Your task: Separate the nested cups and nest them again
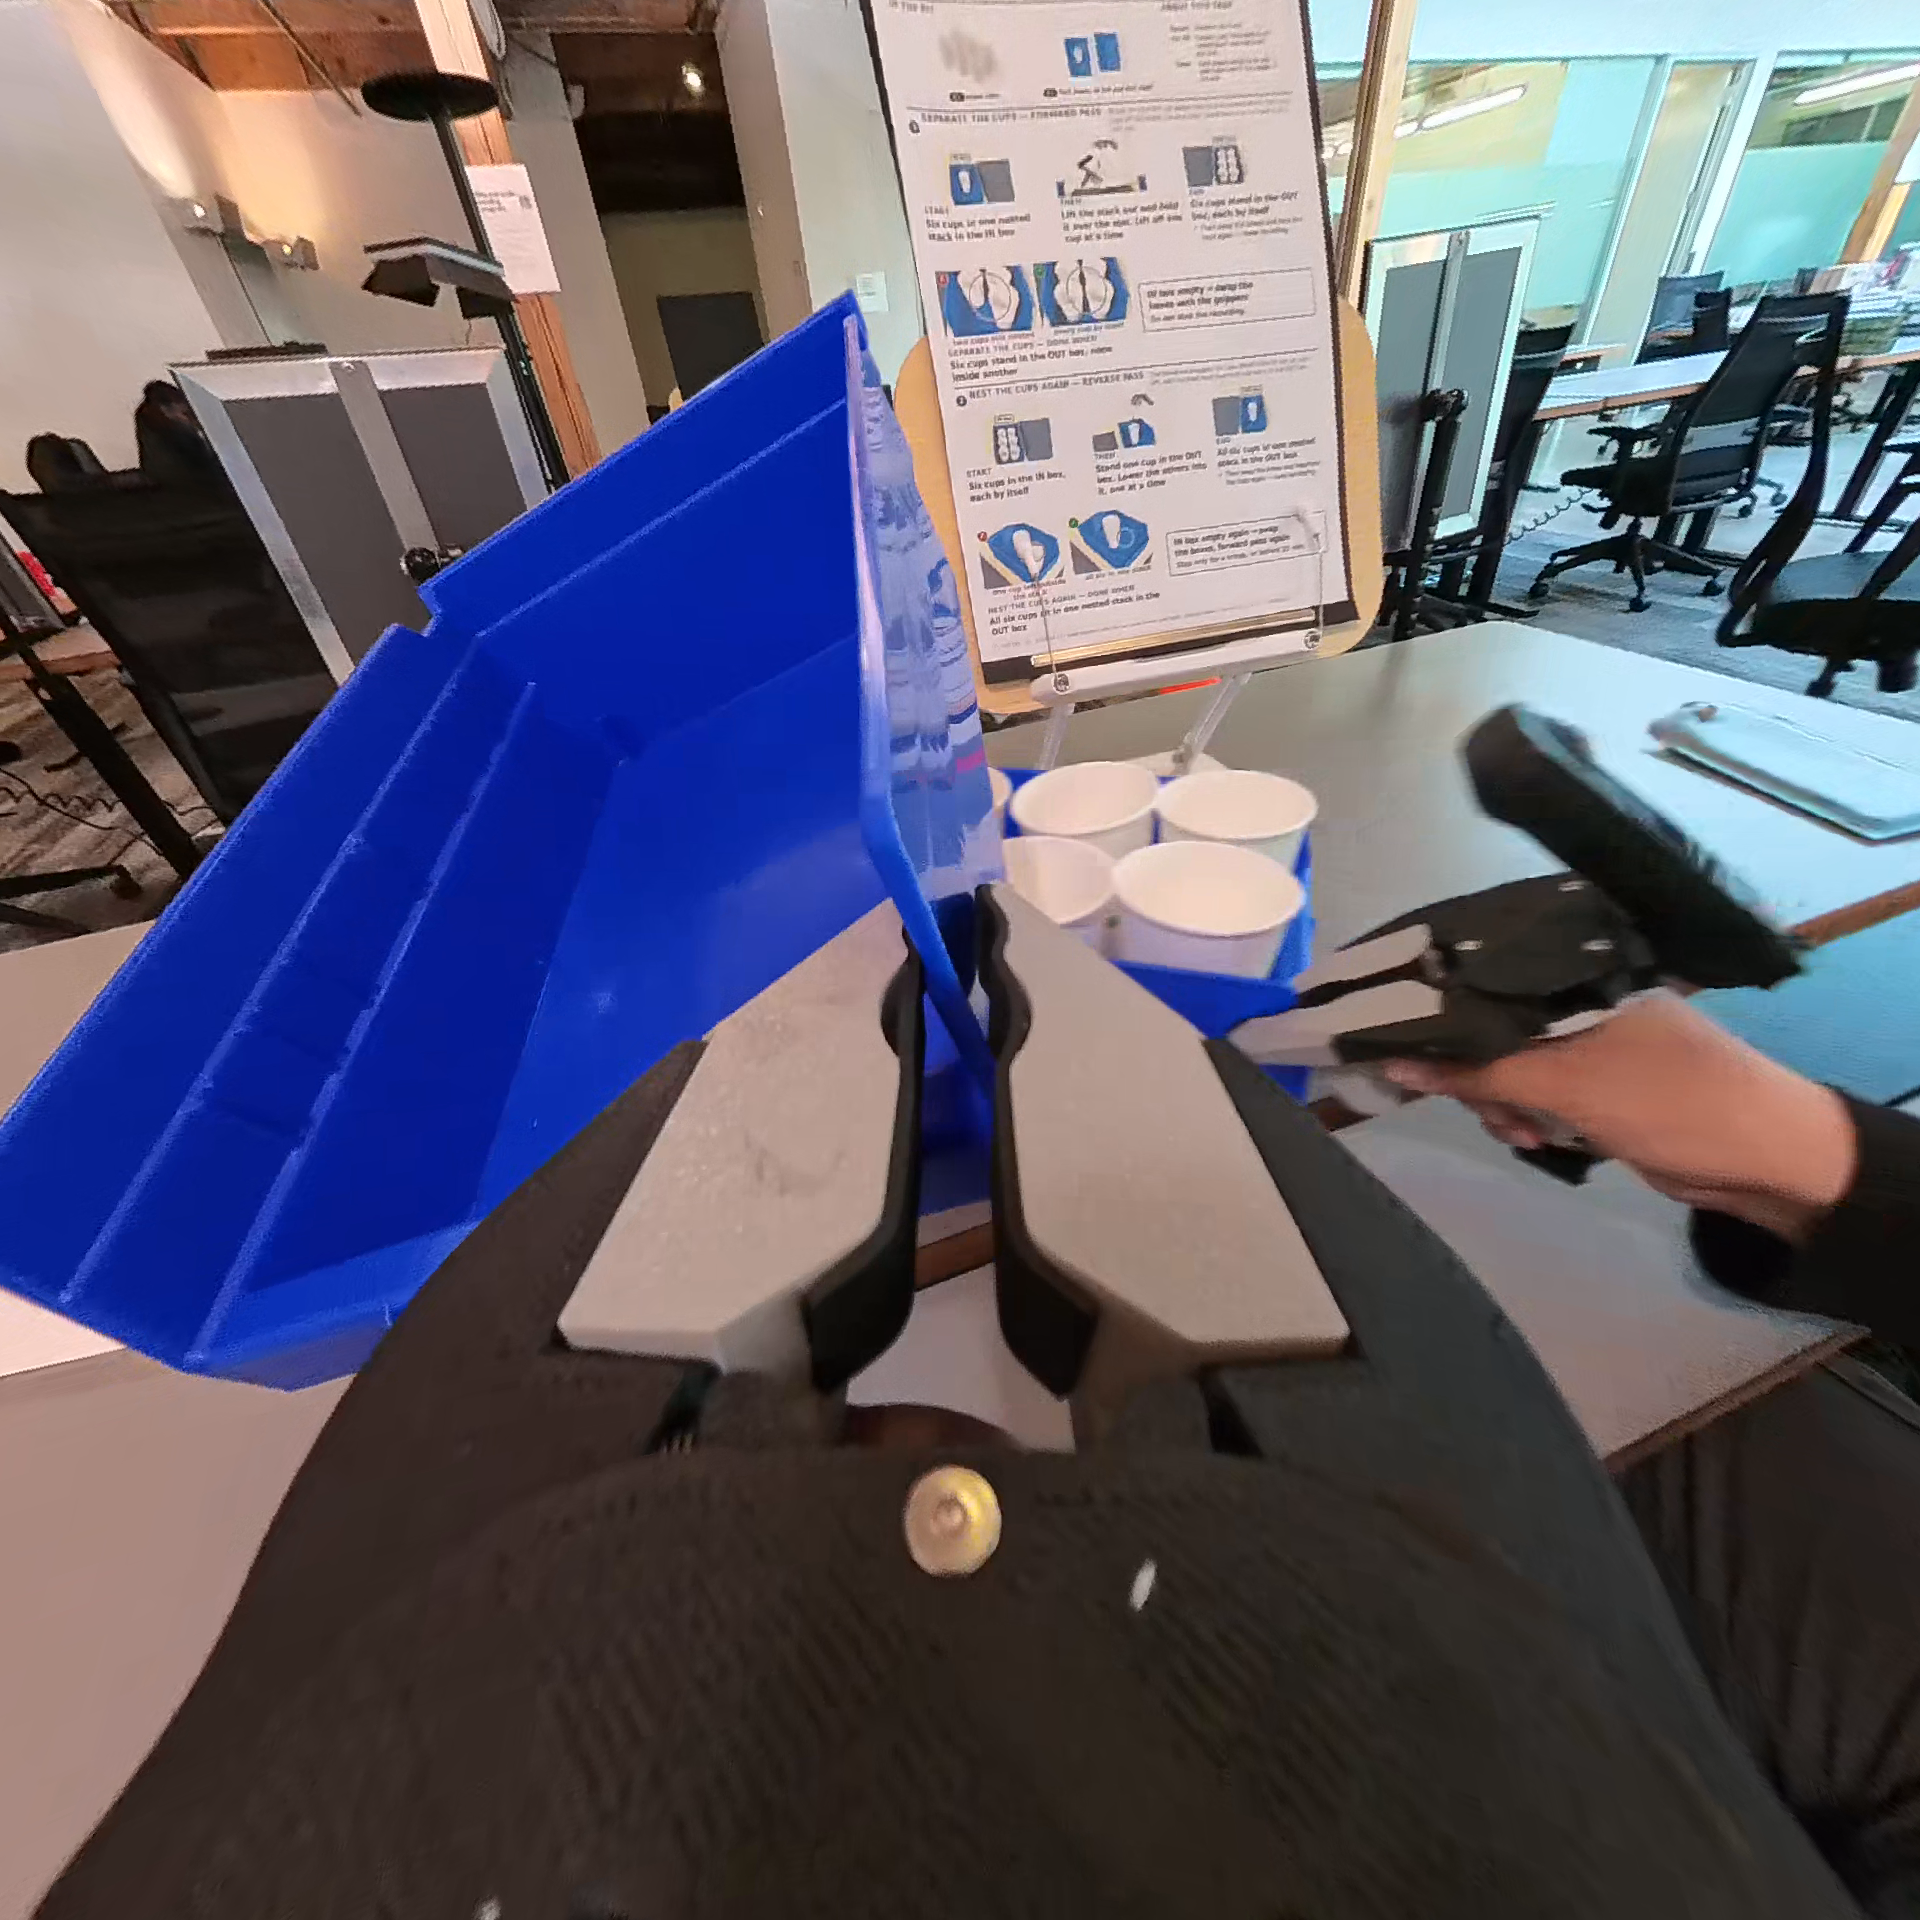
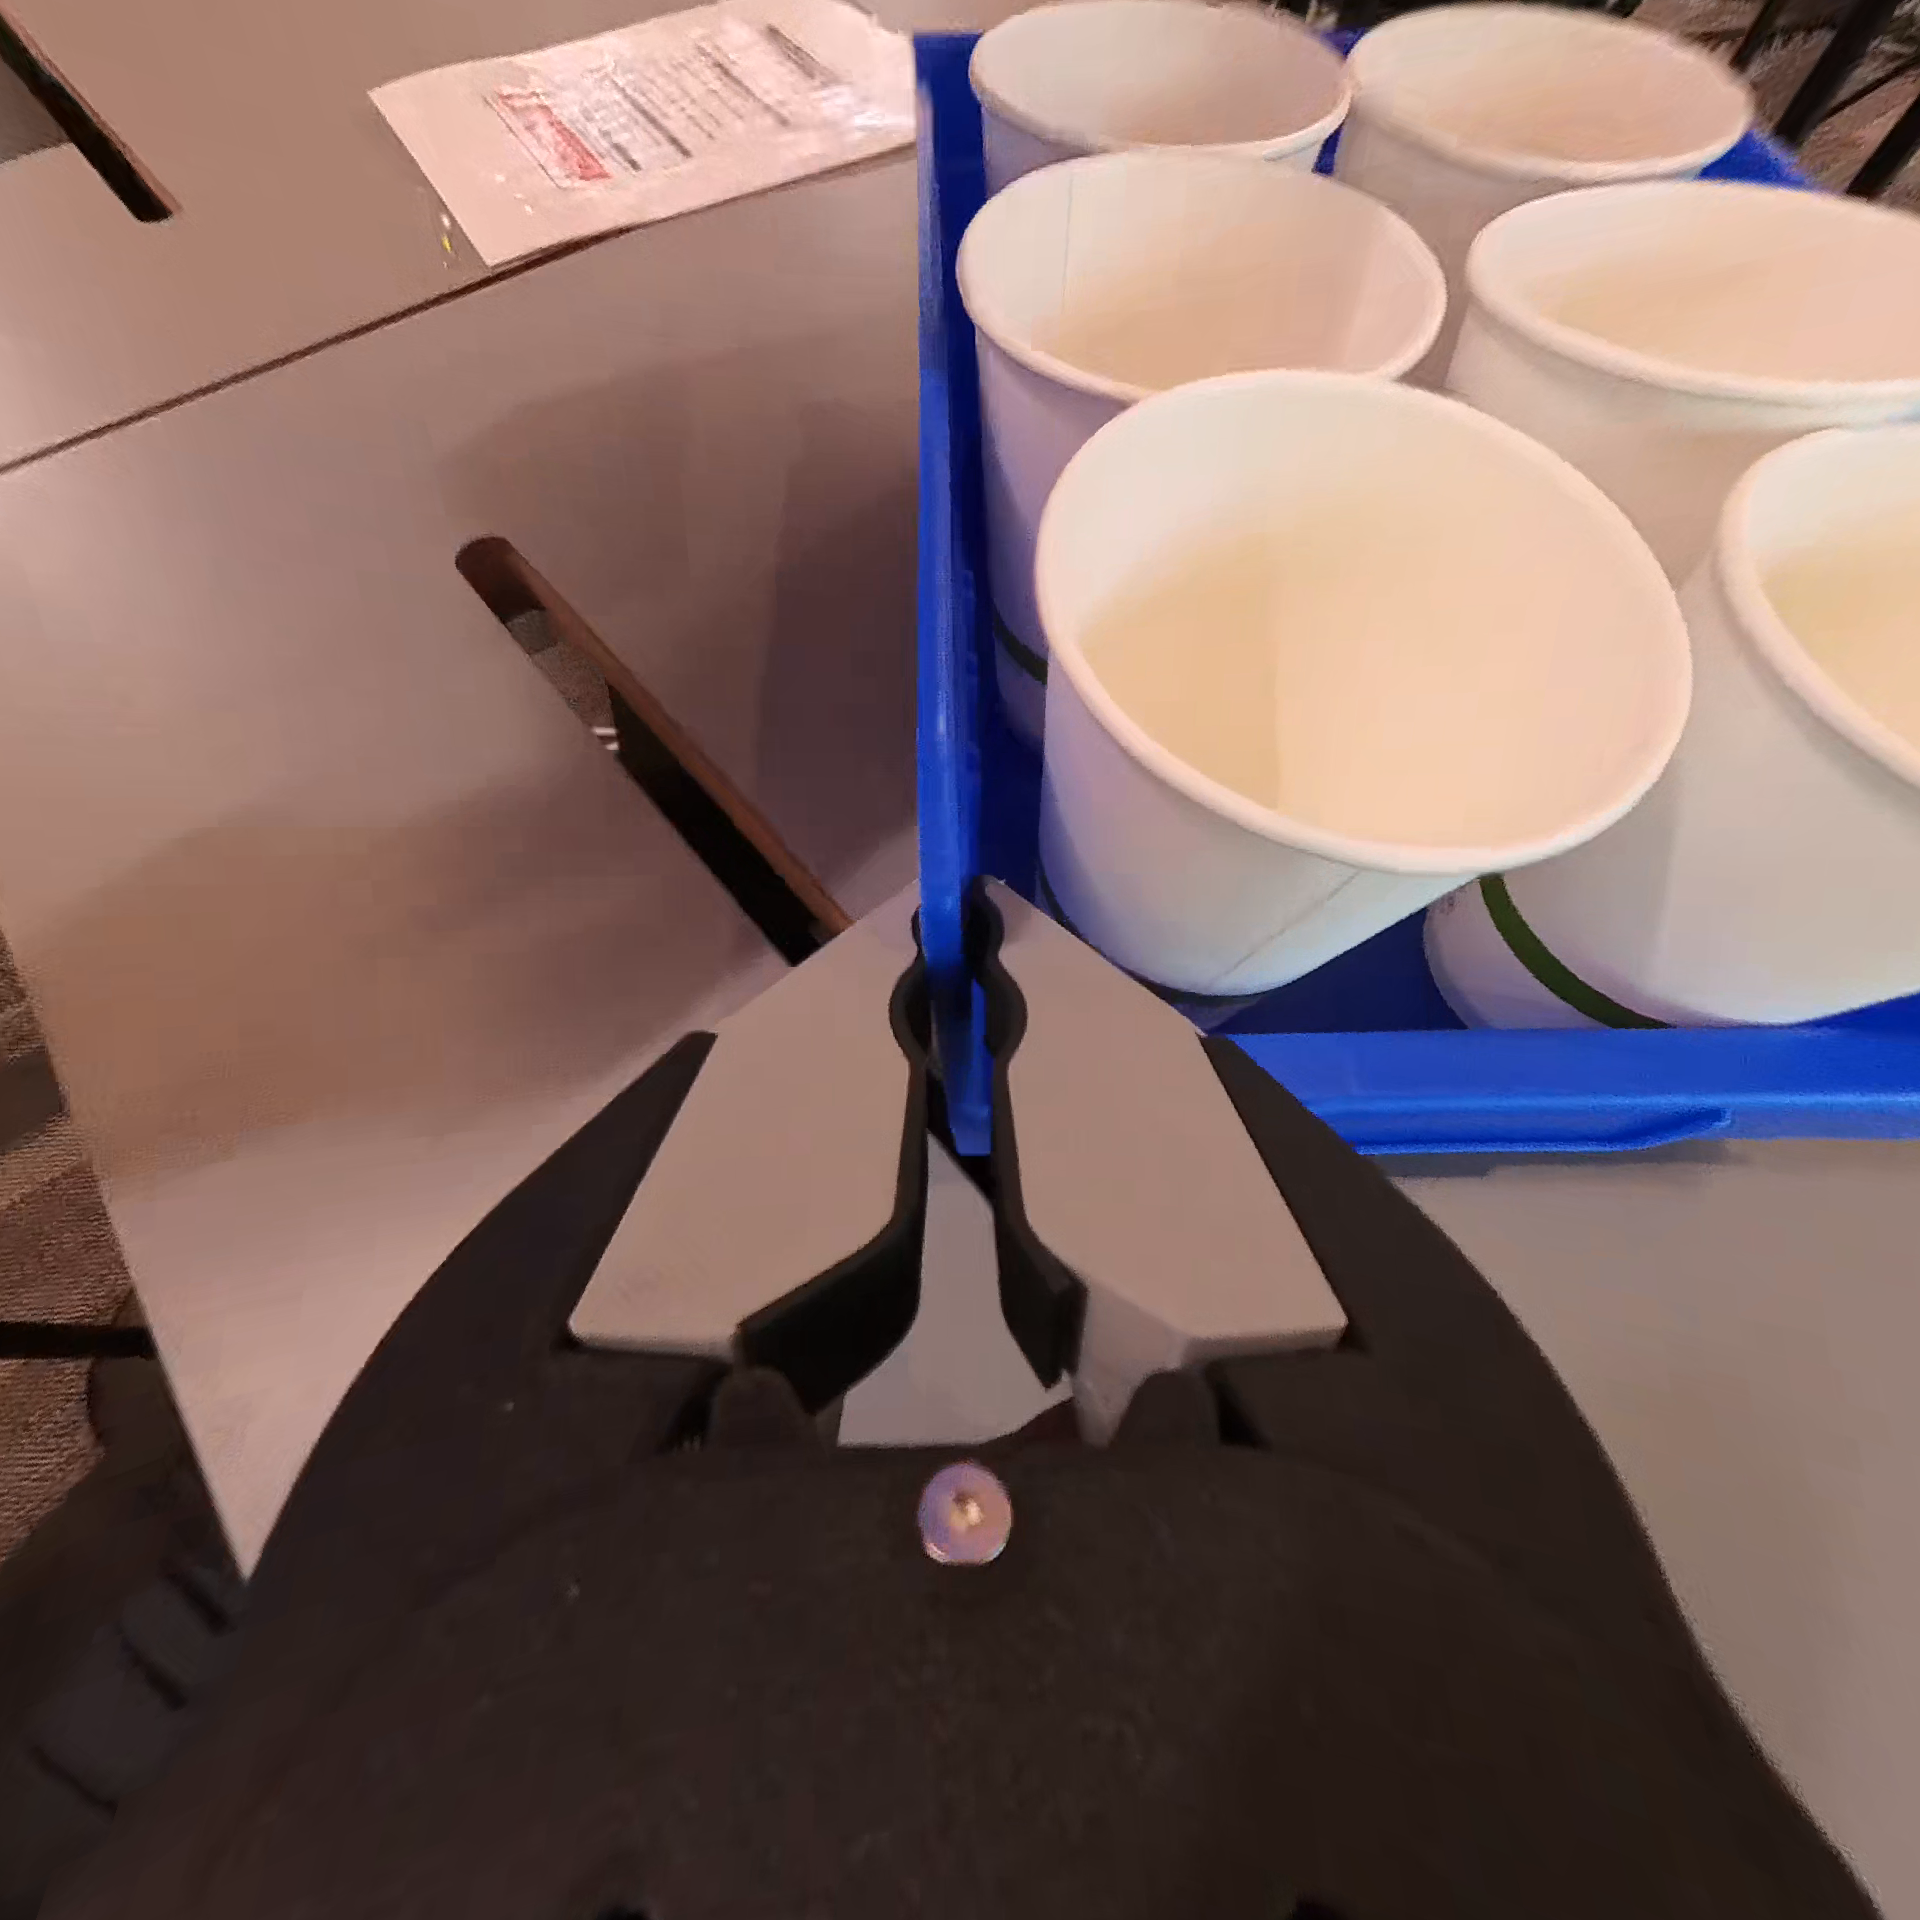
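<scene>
My left gripper (image 1: 951,914) is shut on the side wall of an empty blue bin (image 1: 623,883), which hangs tilted above the table. Several white paper cups (image 1: 1205,904) stand apart in a second blue bin (image 1: 1195,987) beyond it. The right gripper (image 1: 1278,1023), held by a hand (image 1: 1662,1101), grips that bin's near corner. In the right wrist view my right gripper (image 2: 961,904) is shut on the left wall (image 2: 940,520) of the bin of cups. The nearest cup (image 2: 1351,665) leans tilted against the others; the rest stand upright.
An instruction sheet on a stand (image 1: 1122,312) is behind the bins on the grey table (image 1: 1558,727). A flat silver object (image 1: 1787,769) lies at the right. A sheet in plastic (image 2: 644,114) and a gap between tabletops (image 2: 644,748) lie left of the cup bin. Office chairs (image 1: 1714,436) stand beyond. Spacing between my two grippers at the tips: around 25 cm.
</scene>
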`<action>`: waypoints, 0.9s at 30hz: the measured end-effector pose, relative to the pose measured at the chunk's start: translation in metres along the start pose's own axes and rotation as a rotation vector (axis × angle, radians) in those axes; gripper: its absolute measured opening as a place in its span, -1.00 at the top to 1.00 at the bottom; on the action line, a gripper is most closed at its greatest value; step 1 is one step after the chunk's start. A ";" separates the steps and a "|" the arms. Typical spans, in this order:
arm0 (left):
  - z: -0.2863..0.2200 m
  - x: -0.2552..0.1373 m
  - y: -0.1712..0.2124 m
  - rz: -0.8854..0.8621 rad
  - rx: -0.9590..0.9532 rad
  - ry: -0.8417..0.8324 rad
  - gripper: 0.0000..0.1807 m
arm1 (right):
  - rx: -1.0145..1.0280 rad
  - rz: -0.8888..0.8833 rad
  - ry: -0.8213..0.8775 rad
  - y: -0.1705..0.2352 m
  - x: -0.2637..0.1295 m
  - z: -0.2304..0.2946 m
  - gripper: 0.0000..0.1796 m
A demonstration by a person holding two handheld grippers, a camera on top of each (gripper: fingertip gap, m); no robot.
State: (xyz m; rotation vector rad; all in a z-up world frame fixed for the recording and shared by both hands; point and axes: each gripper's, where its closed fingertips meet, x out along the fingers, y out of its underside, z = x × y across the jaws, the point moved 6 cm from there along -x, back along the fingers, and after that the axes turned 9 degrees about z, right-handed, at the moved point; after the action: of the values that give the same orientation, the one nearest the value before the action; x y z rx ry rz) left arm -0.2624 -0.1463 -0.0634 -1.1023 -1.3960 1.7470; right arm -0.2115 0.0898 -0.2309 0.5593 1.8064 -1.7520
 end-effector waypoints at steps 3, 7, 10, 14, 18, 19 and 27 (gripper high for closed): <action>0.006 -0.003 0.006 0.010 -0.003 -0.024 0.96 | -0.035 -0.003 -0.036 -0.026 0.030 0.021 0.87; 0.017 -0.019 0.018 0.029 0.003 -0.049 0.95 | -0.183 -0.090 -0.079 -0.034 0.006 0.038 0.85; 0.027 -0.032 0.027 0.040 0.007 -0.080 0.95 | -0.295 -0.137 -0.116 -0.021 -0.028 0.025 1.00; 0.038 -0.043 0.038 0.053 0.021 -0.132 0.95 | -0.303 -0.024 -0.173 0.011 -0.050 -0.015 1.00; 0.043 -0.050 0.045 0.054 0.016 -0.151 0.95 | -0.371 0.066 -0.147 0.033 -0.051 -0.038 1.00; 0.044 -0.051 0.046 0.052 0.011 -0.147 0.95 | -0.393 0.077 -0.151 0.034 -0.048 -0.037 1.00; 0.043 -0.046 0.052 0.053 -0.047 -0.119 0.95 | -0.388 0.111 -0.165 -0.027 0.067 0.054 1.00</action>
State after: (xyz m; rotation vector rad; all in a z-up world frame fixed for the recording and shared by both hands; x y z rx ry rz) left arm -0.2792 -0.2171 -0.1002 -1.0850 -1.4982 1.8523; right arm -0.2738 0.0294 -0.2535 0.3377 1.8917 -1.2881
